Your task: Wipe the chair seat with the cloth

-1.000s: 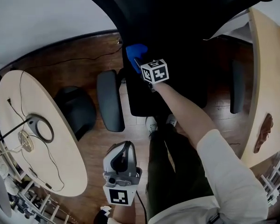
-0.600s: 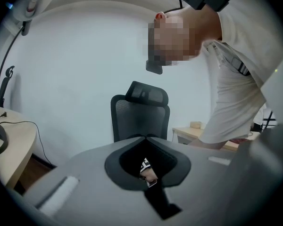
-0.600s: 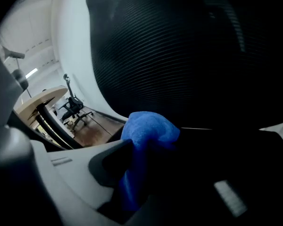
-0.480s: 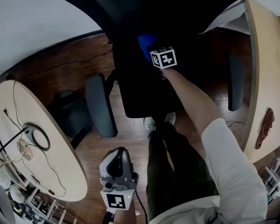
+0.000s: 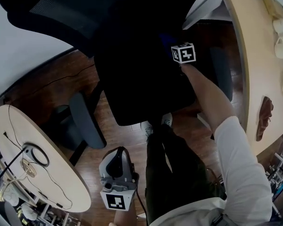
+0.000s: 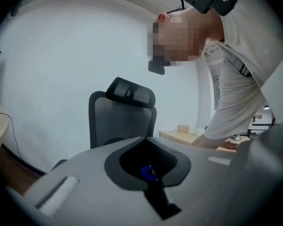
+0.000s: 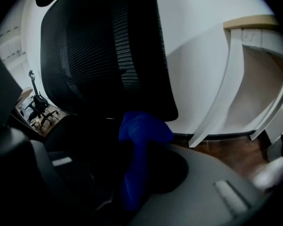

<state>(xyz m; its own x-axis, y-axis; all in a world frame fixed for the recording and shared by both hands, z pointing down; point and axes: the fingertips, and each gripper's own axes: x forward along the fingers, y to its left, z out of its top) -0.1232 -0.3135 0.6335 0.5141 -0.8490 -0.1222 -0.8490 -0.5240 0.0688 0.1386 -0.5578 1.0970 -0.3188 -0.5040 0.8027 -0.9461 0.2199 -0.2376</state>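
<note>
The black office chair fills the upper half of the head view, its seat [image 5: 141,91] just beyond the person's legs. My right gripper reaches over the seat's back right part. Its marker cube [image 5: 184,53] shows there, but the jaws and cloth are lost in the dark. In the right gripper view, the right gripper [image 7: 134,173] is shut on the blue cloth [image 7: 141,131], which bunches up in front of the mesh backrest [image 7: 104,51]. My left gripper [image 5: 117,166] hangs low beside the person's left leg. It is shut, holds nothing, and points at the chair's back [image 6: 122,117].
A round wooden table [image 5: 42,173] with cables lies at the lower left. A long desk [image 5: 254,69] with white cups [image 5: 279,32] runs along the right. Chair armrests stand out at the left [image 5: 87,121] and right [image 5: 221,74]. The person's legs [image 5: 174,178] stand against the seat's front.
The right gripper has carried the cloth from the seat's left part to its right, where the cloth drops out of sight in the head view. The left gripper has stayed low.
</note>
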